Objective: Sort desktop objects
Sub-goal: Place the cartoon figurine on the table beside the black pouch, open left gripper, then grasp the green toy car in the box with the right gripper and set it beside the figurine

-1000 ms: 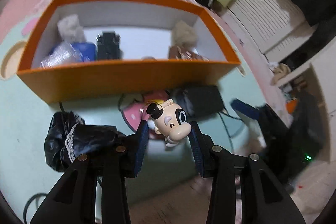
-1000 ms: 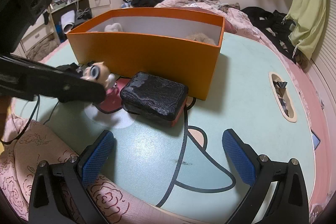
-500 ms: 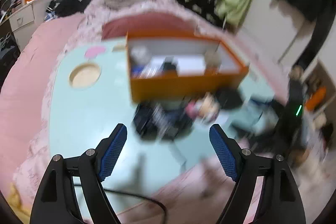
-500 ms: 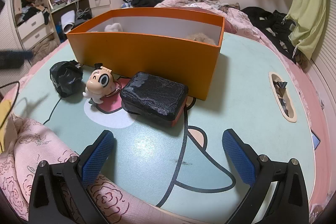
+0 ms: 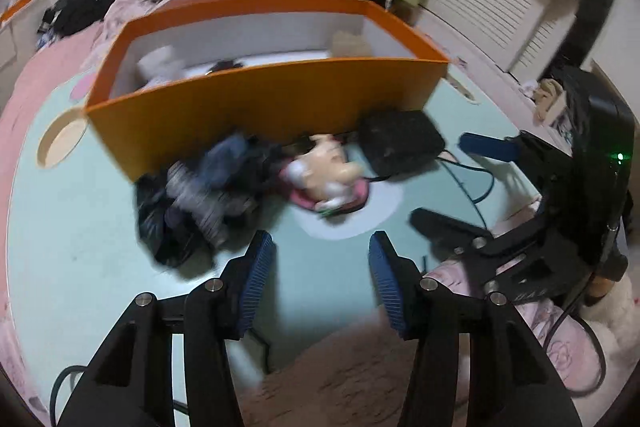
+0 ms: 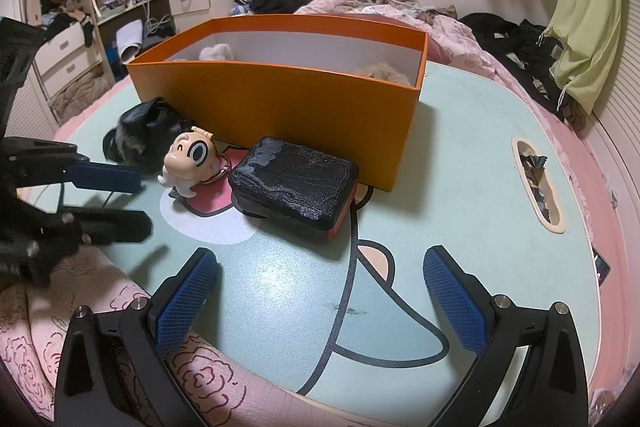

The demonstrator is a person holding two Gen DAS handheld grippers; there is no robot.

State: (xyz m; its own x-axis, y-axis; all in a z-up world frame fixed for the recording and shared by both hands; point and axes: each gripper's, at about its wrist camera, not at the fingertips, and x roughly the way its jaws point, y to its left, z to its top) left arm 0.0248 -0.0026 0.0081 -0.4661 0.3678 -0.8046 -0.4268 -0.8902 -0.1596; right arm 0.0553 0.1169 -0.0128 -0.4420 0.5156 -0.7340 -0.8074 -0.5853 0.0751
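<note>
On the left of the mint-green counter (image 6: 280,307) lies a crumpled black plastic bag (image 6: 144,131), soft and light, easy to pinch anywhere. Just right of it sits the little plastic cartoon doll with a big round head (image 6: 188,159). It looks hard, smooth and light, so it could slip; the wide head seems the best place to hold. It lies tipped over, its head toward the tall orange cardboard box (image 6: 280,99) and its feet toward the near edge.

Next to it rests a flat black fabric case (image 6: 296,183), its long side running along the box wall. It looks a bit squashy.

The left gripper (image 5: 320,267) has just been closing; its jaws stand partly apart with nothing between them. The right gripper (image 6: 320,295) stands wide apart, empty.
</note>
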